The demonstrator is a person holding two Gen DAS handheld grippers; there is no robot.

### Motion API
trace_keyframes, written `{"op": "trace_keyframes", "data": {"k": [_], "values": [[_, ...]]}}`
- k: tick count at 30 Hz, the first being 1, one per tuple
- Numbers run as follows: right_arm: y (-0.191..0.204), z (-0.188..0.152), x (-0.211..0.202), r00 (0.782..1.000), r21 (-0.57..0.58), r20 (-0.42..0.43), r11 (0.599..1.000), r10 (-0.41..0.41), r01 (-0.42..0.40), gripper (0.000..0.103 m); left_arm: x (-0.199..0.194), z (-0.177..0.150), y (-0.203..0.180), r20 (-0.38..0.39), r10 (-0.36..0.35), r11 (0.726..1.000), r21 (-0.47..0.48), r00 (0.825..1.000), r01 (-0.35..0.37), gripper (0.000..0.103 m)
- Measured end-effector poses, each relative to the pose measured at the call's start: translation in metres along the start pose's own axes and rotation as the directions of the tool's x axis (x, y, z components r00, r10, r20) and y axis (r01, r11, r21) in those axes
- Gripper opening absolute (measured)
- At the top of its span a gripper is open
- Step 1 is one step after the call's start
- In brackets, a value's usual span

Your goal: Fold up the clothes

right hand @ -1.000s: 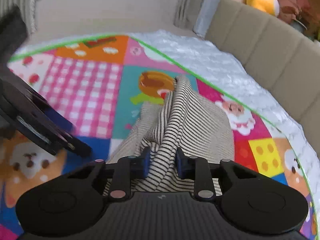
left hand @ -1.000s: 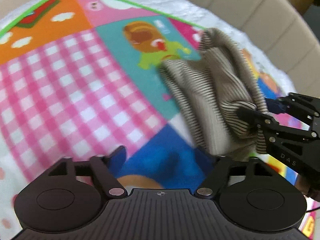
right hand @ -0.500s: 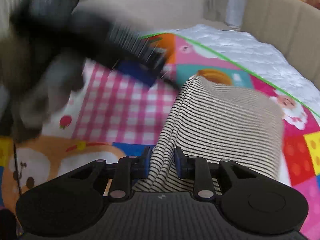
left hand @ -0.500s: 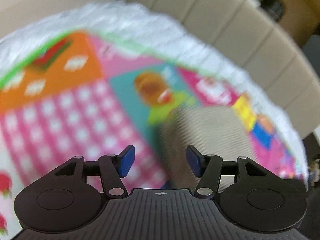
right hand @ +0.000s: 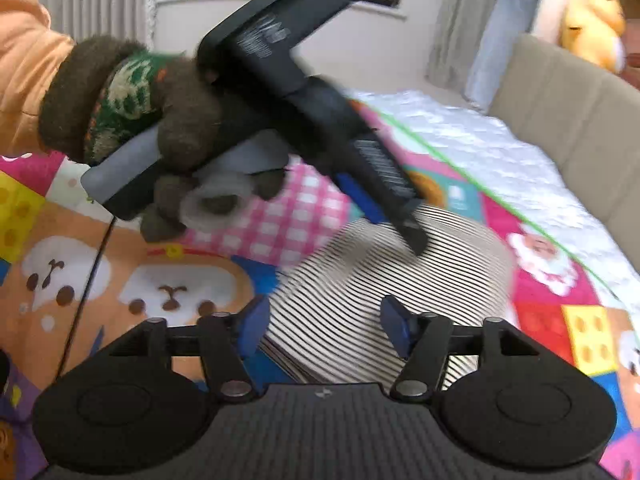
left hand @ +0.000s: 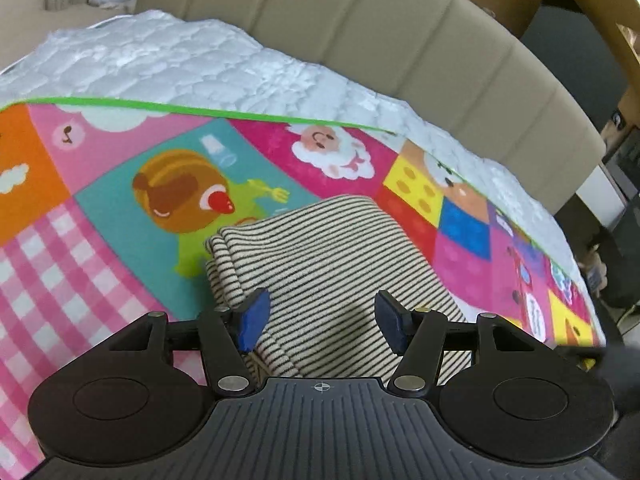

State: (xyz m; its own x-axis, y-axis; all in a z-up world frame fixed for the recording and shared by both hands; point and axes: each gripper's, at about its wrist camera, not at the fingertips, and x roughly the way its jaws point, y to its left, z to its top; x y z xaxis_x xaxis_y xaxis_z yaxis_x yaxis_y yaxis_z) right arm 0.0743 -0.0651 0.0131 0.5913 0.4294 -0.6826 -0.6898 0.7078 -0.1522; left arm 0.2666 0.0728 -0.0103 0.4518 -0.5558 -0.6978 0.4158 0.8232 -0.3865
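Right wrist view: the left gripper [right hand: 416,240], held in a gloved hand [right hand: 172,136], was angled down onto the folded striped garment [right hand: 360,288]; both grippers' jaws were spread, holding nothing.

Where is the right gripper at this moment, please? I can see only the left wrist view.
Observer: The right gripper is low at the near edge of the striped garment, with its fingers open and nothing pinched.
Operator: Thank you. Can you see my left gripper from there?
Observer: Yes. The left gripper slants down from the upper left, its tip over the far part of the garment. Blur hides whether it touches.
Operator: And what is holding it?
Observer: A hand in a brown woollen glove with a green patterned band.
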Motion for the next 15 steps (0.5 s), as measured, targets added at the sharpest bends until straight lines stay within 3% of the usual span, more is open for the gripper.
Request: {"op": "trace_keyframes", "data": {"k": [4, 10, 15], "values": [[-0.024, -0.009, 0.009, 0.993, 0.076, -0.044, 0.991, -0.106, 0.110, 0.064, 0.001, -0.004, 0.002, -0.012, 0.009, 1.000, -0.004, 1.000, -0.009, 0.065], [-0.016, -0.026, 0.041, 0.989, 0.076, -0.129, 0.994, -0.065, 0.075, 0.091, 0.008, -0.006, -0.001, -0.024, 0.007, 1.000, -0.007, 1.000, -0.007, 0.070], [-0.001, -0.028, 0.043, 0.987, 0.001, -0.133, 0.996, -0.085, 0.086, 0.094, 0.011, -0.012, -0.012, -0.018, 0.033, 0.998, 0.059, 0.999, -0.032, 0.078]]}}
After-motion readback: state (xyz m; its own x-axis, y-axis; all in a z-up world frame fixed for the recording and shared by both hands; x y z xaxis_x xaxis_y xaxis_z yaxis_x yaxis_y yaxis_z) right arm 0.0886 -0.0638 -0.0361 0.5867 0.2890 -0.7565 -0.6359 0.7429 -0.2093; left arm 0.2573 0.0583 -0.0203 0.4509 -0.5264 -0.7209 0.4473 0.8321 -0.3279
